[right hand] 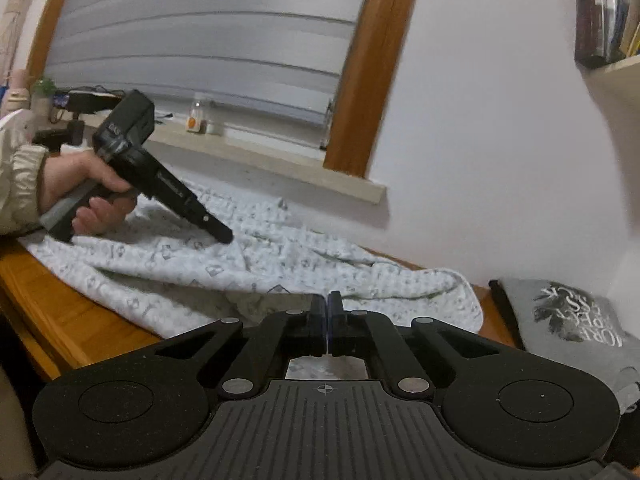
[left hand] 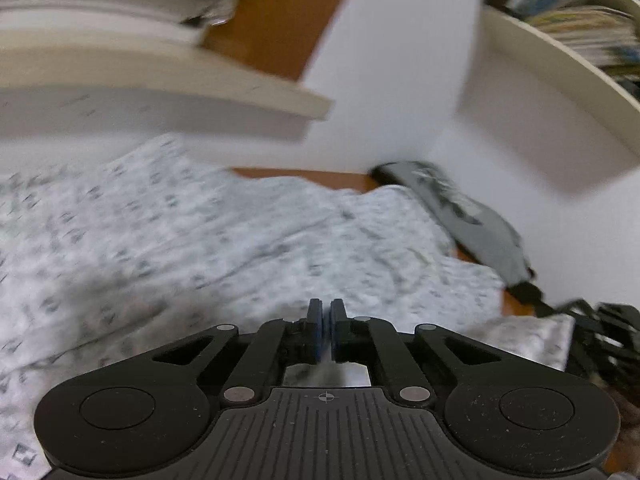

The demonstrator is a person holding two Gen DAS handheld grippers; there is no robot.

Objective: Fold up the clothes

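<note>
Patterned white garment (right hand: 224,264): spread rumpled across wooden table (right hand: 60,320), reaching its far edge under the windowsill (right hand: 280,164). Grey printed garment (right hand: 572,320): right end. Left gripper (left hand: 326,316), right gripper (right hand: 328,312): jaws closed, empty, over the white garment.

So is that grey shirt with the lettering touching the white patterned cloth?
Cannot tell. In the right wrist view the grey shirt seems separated from the white patterned cloth by bare wood; in the blurred left wrist view their edges seem to meet.
</note>
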